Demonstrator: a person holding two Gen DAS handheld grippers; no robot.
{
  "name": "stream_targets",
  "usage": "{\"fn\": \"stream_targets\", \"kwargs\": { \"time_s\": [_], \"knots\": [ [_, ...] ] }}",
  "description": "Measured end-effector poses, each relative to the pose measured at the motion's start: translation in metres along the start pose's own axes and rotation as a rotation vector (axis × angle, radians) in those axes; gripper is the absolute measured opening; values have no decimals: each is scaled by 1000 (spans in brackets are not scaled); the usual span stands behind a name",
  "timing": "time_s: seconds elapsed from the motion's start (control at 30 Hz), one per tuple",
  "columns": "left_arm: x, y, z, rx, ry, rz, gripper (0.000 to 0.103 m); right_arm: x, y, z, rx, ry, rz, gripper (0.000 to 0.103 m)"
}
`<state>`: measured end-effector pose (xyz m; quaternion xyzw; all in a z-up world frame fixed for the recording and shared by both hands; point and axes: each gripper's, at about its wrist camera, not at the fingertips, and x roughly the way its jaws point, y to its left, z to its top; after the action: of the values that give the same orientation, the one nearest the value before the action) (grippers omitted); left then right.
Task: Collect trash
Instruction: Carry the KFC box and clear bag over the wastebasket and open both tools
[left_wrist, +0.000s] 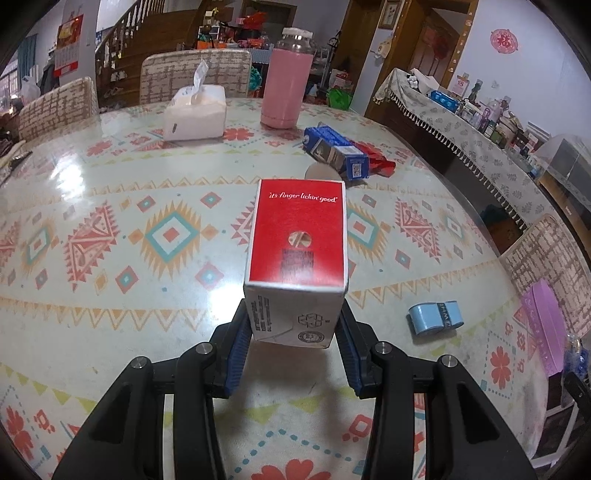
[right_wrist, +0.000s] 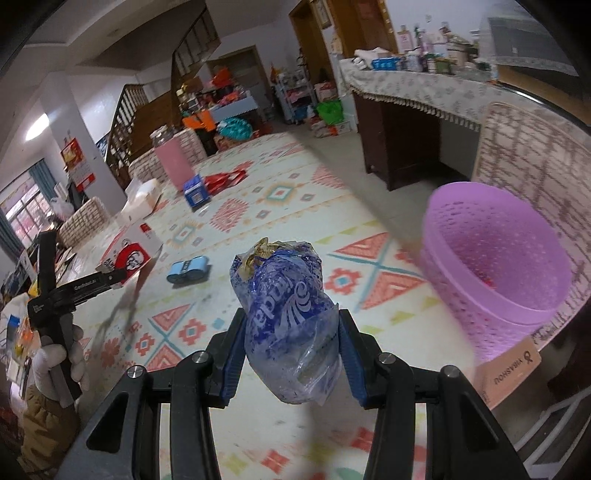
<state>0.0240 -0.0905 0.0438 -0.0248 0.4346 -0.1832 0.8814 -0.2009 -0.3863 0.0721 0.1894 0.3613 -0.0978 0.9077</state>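
Observation:
My left gripper (left_wrist: 293, 328) is shut on a red and white KFC box (left_wrist: 297, 236), held just above the patterned table; the box also shows in the right wrist view (right_wrist: 127, 254), with the left gripper (right_wrist: 110, 277) on it. My right gripper (right_wrist: 291, 332) is shut on a crumpled blue plastic bag (right_wrist: 286, 306), held above the table. The purple perforated trash basket (right_wrist: 495, 266) stands to the right of the bag at the table's edge; its side shows in the left wrist view (left_wrist: 545, 325).
A light blue tape roll (left_wrist: 436, 317) lies on the table right of the box. Farther back are a blue carton (left_wrist: 334, 149), a red wrapper (left_wrist: 380, 160), a pink bottle (left_wrist: 284, 88) and a tissue pack (left_wrist: 194, 112). Chairs ring the table.

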Motion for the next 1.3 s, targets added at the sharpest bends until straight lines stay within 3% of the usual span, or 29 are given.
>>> {"fn": "stream_targets", "kwargs": {
  "time_s": [0.4,0.57,0.73,0.93,1.07,1.2,1.3],
  "knots": [
    [-44,-51,-14,102,-32,-79,42,-16,-39,-8,62,-29,-14,52],
    [-43,-74,-28,166,-18,-77,43,-13,-39,-9,61,-23,6,52],
    [-31,-74,-33,147,20,-87,44,-8,-39,-13,55,-9,24,52],
    [-23,-75,-30,147,37,-71,58,-3,-41,-17,58,4,43,52],
    [-14,-82,-32,171,55,-26,58,-3,-46,-19,67,1,48,53],
    [-16,-84,-33,159,66,-12,44,-11,-57,-18,81,-17,37,52],
    [-29,-86,-31,151,48,-33,44,-24,-72,-16,98,-39,16,52]
  ]
}}
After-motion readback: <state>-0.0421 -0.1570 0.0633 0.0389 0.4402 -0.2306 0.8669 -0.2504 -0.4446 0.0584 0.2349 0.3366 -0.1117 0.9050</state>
